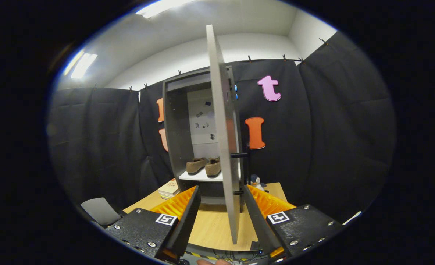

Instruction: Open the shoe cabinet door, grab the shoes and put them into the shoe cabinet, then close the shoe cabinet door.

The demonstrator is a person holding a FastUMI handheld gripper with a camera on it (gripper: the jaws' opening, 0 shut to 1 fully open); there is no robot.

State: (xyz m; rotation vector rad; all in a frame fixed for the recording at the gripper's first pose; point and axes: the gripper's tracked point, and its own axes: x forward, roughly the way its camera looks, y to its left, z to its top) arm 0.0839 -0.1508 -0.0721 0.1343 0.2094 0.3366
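Note:
The grey shoe cabinet (177, 121) stands on the wooden table with its door (224, 147) swung open, edge-on toward me. A pair of brown shoes (204, 165) rests on the white shelf (199, 177) inside. The door's dark bar handle (241, 173) sticks out on its right face. My gripper (221, 193) is open, and the door's lower edge hangs between its two fingers, touching neither that I can see. The left finger (184, 213) sits left of the door, the right finger (261, 211) to its right.
A stack of books (169, 188) lies left of the cabinet on the table (210, 228). A small penguin toy (256, 181) stands to the cabinet's right. A grey chair back (99, 210) shows at the table's left. A fingertip (206, 262) peeks below the gripper.

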